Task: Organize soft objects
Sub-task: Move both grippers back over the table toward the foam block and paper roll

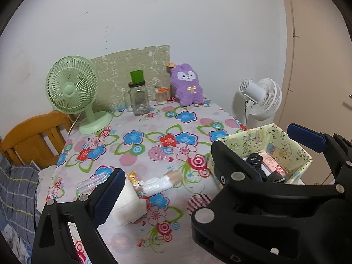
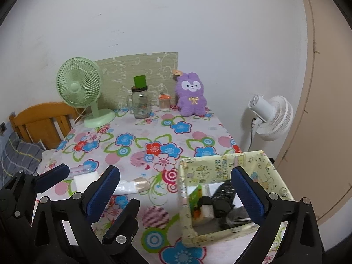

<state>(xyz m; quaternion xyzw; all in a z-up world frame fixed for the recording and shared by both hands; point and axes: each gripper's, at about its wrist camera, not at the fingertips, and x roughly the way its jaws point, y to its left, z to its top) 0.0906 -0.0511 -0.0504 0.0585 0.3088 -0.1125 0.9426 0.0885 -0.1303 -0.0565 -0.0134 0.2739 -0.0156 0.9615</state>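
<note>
A purple plush bunny (image 1: 187, 85) (image 2: 192, 94) sits upright at the table's far edge against the wall. A yellow cartoon-print fabric box (image 1: 253, 138) (image 2: 220, 167) stands at the near right and holds black, pink, green and white items. Near the front left lie a white foam block (image 1: 129, 204) (image 2: 85, 179), a white roll with a tan end (image 1: 162, 182) (image 2: 134, 186) and a clear tube (image 1: 92, 182) (image 2: 81, 169). My left gripper (image 1: 176, 189) hovers open by the foam block, holding nothing. My right gripper (image 2: 176, 170) is open over the box's left edge, also holding nothing. Their fingers interleave.
At the back stand a green desk fan (image 1: 70, 92) (image 2: 79, 90), a glass jar topped by a green cup (image 1: 138, 96) (image 2: 140, 101) and a small orange-lidded jar (image 1: 161, 95). A white fan (image 1: 261, 96) (image 2: 272, 116) stands right of the table. A wooden bed frame (image 1: 33, 136) lies left.
</note>
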